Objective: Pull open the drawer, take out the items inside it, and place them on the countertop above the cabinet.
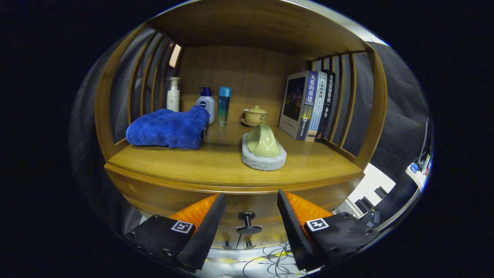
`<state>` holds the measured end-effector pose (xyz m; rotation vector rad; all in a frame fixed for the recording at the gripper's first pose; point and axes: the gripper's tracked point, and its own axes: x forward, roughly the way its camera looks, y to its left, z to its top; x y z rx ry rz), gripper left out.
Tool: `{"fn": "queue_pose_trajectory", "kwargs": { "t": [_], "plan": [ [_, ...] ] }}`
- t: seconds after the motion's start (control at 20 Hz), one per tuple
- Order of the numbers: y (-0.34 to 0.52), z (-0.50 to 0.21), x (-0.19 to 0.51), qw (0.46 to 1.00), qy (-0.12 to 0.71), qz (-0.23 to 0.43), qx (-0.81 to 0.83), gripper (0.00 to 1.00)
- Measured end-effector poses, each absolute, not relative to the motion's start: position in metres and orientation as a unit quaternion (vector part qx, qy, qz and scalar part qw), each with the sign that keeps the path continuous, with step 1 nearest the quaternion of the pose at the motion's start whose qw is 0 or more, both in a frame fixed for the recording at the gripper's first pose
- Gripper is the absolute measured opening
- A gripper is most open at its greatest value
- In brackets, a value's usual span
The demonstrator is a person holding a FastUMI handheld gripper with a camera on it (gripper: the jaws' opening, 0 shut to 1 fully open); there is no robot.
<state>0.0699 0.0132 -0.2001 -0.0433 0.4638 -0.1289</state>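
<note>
The gripper is spread either side of the drawer knob; closing off-centre would probably slip off it.

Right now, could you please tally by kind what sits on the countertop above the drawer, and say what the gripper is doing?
Bottles: 3
Books: 3
Blue towel: 1
Lidded cup: 1
Scrubber with sponge pad: 1
Total: 9
Gripper: open, drawer knob between its fingers.
</note>
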Motion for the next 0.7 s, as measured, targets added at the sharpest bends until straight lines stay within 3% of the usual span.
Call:
{"fn": "queue_pose_trajectory", "kwargs": {
  "t": [0.15,0.7],
  "plan": [
    [0.021,-0.162,0.075,0.977,0.204,-0.057,-0.006,0.97],
    [0.053,0.011,0.043,0.995,0.099,-0.025,0.006,0.97]
  ]
}}
